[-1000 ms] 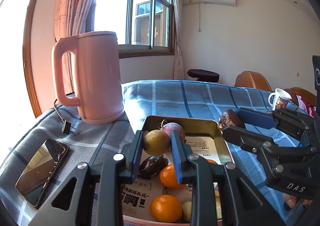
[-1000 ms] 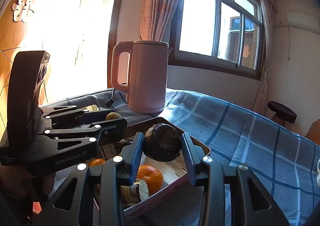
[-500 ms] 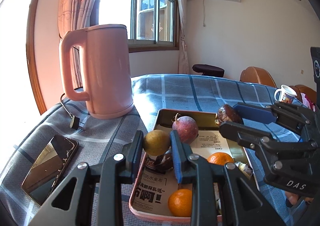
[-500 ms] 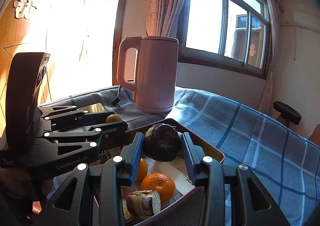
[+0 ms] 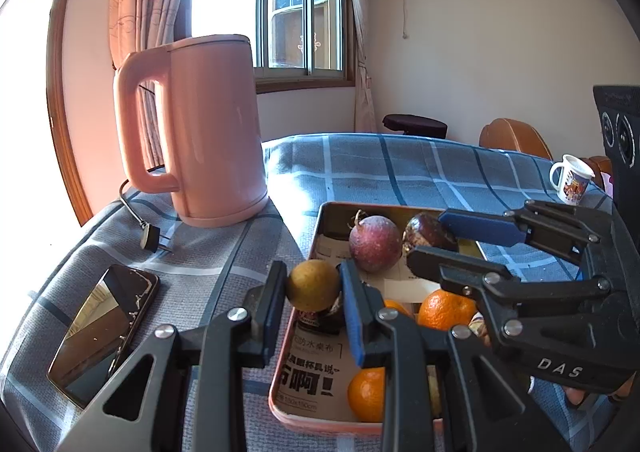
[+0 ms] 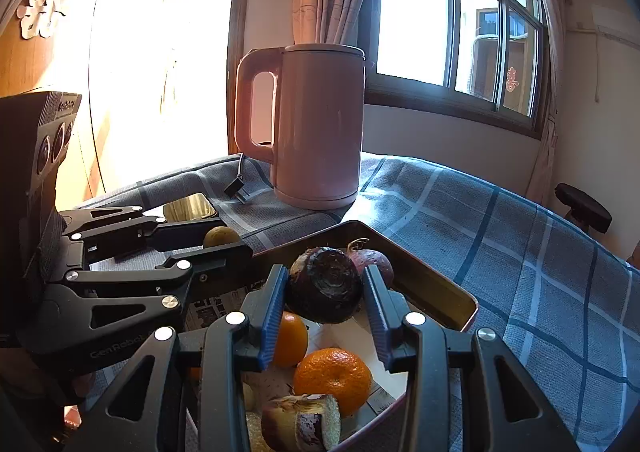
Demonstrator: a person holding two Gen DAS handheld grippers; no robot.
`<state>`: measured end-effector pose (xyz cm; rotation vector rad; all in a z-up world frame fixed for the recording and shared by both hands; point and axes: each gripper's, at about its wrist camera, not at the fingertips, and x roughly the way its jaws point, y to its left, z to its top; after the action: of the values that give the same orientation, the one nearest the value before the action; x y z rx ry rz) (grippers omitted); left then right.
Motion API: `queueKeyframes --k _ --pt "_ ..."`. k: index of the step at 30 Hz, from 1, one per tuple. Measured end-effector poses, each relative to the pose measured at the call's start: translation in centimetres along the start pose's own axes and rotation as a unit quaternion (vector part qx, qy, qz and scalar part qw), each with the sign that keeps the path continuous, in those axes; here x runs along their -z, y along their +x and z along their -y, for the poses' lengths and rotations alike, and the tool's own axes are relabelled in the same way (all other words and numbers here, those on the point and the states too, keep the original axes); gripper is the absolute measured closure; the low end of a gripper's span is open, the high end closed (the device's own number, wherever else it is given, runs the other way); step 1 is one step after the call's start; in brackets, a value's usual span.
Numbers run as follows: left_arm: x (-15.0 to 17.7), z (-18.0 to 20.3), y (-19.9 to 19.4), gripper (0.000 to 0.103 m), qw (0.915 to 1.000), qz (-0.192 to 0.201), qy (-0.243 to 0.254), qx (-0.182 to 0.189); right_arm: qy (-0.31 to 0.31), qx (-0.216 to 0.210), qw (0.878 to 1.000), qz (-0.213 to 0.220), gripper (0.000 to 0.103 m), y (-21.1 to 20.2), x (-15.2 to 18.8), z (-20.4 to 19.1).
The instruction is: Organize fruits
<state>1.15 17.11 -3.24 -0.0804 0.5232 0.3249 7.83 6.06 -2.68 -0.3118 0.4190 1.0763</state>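
A metal tray [image 5: 325,213] [image 6: 460,298] lined with printed paper lies on the blue checked cloth. It holds a purple passion fruit [image 5: 374,243] [image 6: 376,260], oranges [image 5: 448,309] [image 6: 333,374] and other fruit. My left gripper [image 5: 313,286] is shut on a small yellow-brown round fruit [image 5: 313,285] [image 6: 221,237], held over the tray's left rim. My right gripper [image 6: 325,292] [image 5: 434,242] is shut on a dark wrinkled fruit [image 6: 325,290] [image 5: 426,236], held above the tray's far part beside the passion fruit.
A pink kettle [image 5: 200,128] [image 6: 316,124] stands behind the tray on the left, its plug [image 5: 151,240] lying on the cloth. A phone [image 5: 102,332] lies near the left edge. A small mug [image 5: 570,180] stands far right. Chairs and a stool stand beyond the table.
Both grippers have shifted left over the tray with their fruits still held; the left one now hangs at the tray's left rim, and the kettle looks closer.
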Motion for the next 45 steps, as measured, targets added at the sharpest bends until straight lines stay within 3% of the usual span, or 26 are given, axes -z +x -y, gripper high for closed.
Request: queueKeyframes --k 9,17,19,21,24,35,39,42,45 --pt "0.2 0.9 0.9 0.074 0.9992 -0.032 0.022 0.008 0.008 -0.014 0.998 -0.06 0.062 1.8 1.0 0.4" --pt "0.3 1.0 1.0 0.067 0.999 -0.039 0.023 0.003 0.003 -0.018 0.997 -0.073 0.058 1.9 1.4 0.1" --pt "0.3 0.9 0.7 0.062 0.9993 -0.033 0.018 0.004 0.005 -0.014 0.997 -0.069 0.055 1.5 1.6 0.2" --pt "0.3 0.7 0.3 0.047 0.9997 -0.023 0.012 -0.001 0.012 -0.014 0.998 -0.063 0.054 1.0 1.7 0.5" --pt "0.2 0.6 -0.7 0.036 1.0 -0.002 0.001 0.005 0.018 -0.006 0.999 -0.051 0.052 -0.2 1.8 0.9" --pt "-1.0 2.0 -3.3 0.017 0.9988 0.048 -0.003 0.003 0.024 0.064 0.998 0.006 0.035 -5.9 2.6 2.4" --pt "-1.1 2.5 -3.7 0.006 0.9984 0.057 -0.005 0.0 0.045 0.088 0.995 0.027 0.033 -7.9 2.7 3.6" --pt "-1.2 2.9 -3.8 0.005 0.9983 0.057 -0.001 0.003 0.061 0.102 0.992 0.044 0.024 -9.3 2.8 4.5" --pt "-1.1 3.4 -3.8 0.004 0.9983 0.057 0.003 0.004 0.077 0.111 0.989 0.062 0.023 -10.4 2.9 5.2"
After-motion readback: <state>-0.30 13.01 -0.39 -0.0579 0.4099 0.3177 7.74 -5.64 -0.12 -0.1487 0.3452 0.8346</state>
